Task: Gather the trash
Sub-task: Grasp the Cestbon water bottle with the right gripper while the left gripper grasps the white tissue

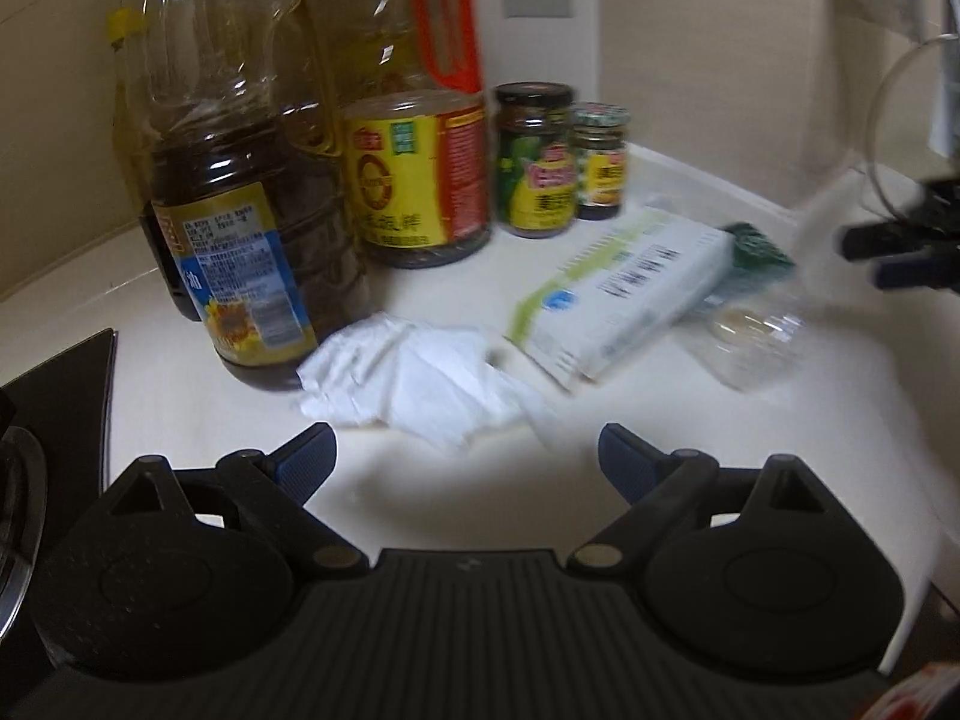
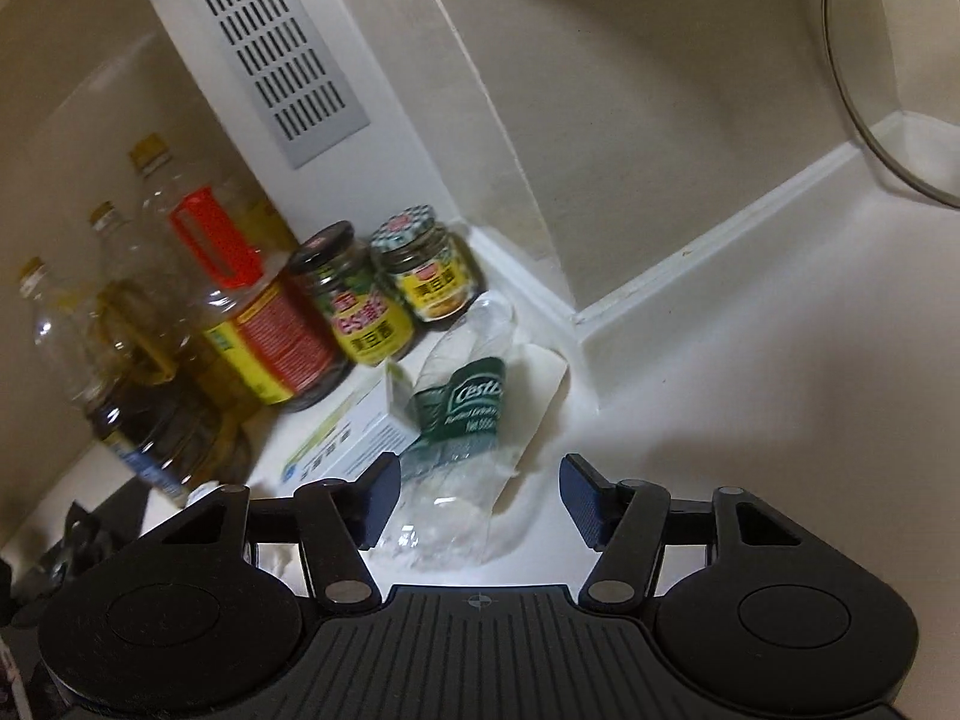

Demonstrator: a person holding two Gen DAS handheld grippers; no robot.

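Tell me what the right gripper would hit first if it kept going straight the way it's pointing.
Most likely the crushed clear plastic bottle with the green label. It lies on the counter straight ahead of the open right gripper, its near end already between the fingers, closer to the left one. Depth is hard to judge.

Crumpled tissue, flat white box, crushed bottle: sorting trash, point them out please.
Crumpled tissue (image 1: 414, 381), left wrist view, its middle folds.
Flat white box (image 1: 624, 288), left wrist view, near the barcode.
Crushed bottle (image 2: 474, 402), right wrist view, its green label.

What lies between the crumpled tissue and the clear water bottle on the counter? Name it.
A white carton with a barcode and green trim lies flat between the crumpled tissue and the water bottle, as the left wrist view shows.
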